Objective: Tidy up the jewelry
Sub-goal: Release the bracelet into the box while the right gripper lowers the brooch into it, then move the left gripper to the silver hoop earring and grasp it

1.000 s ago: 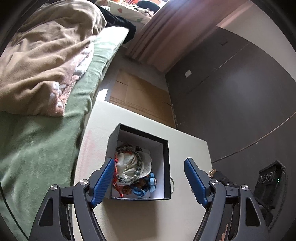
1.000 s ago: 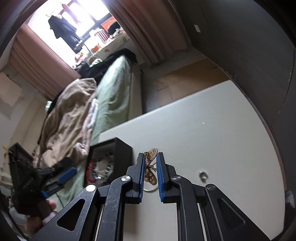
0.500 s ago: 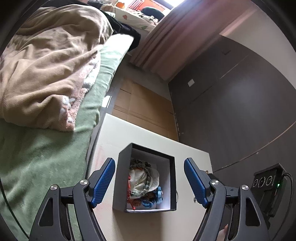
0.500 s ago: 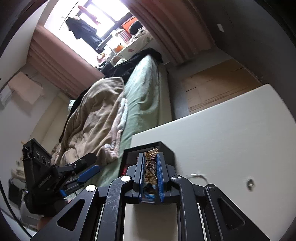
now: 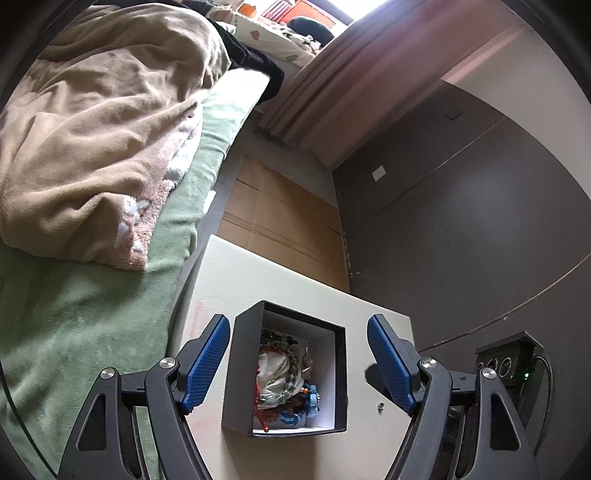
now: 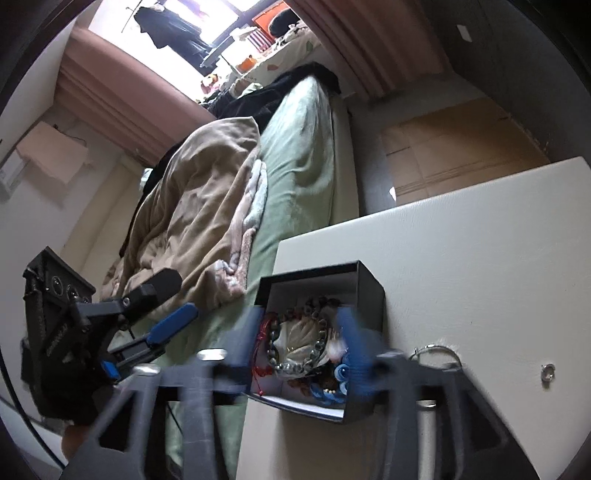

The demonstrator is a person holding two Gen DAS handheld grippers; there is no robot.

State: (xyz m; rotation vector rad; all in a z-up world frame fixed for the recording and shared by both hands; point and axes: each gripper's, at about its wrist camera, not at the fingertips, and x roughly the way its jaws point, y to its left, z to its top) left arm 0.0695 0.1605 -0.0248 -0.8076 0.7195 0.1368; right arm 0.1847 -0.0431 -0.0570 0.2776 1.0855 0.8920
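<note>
Jewelry box (image 5: 284, 373) near table edge (image 5: 192, 302), both tools spread wide

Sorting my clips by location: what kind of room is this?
Most likely a bedroom: a bed with a green sheet and rumpled tan blanket, curtains at a window, and a jewelry box on a white table.

Daylight is pouring in through a window (image 6: 207, 26) at the far end, with pinkish-brown curtains (image 5: 354, 85) hanging beside it. A bed with a green sheet (image 5: 74, 314) is sitting alongside the white table (image 6: 480, 258), a tan blanket (image 5: 96, 129) bunching on top. Flattened cardboard (image 5: 280, 218) is covering the floor by a dark grey wall (image 5: 461, 221).
</note>
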